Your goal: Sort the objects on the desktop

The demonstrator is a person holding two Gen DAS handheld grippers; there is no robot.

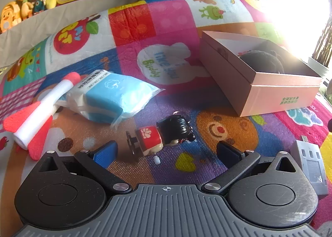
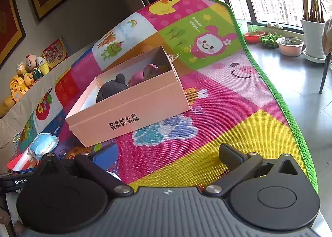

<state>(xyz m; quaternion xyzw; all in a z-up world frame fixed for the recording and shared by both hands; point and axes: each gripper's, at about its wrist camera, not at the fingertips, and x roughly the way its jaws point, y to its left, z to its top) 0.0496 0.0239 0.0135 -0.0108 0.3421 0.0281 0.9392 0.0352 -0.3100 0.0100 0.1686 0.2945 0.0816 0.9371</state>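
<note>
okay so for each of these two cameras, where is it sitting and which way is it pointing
Left wrist: low over the play mat, facing the doll figurine lying between the open left gripper fingers.
Right wrist: higher, facing across the mat toward the windows; open right gripper over bare mat.
Shared: pink box, blue tissue pack, foam rocket.

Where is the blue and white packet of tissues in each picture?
Left wrist view: the blue and white plastic-wrapped tissue packet lies left of centre on the colourful cartoon play mat, beside the red and white foam rocket.
Right wrist view: the packet sits small at the far left edge, partly hidden behind the gripper body.
Shared landmark: the open pink cardboard box, right of the packet in both.
</note>
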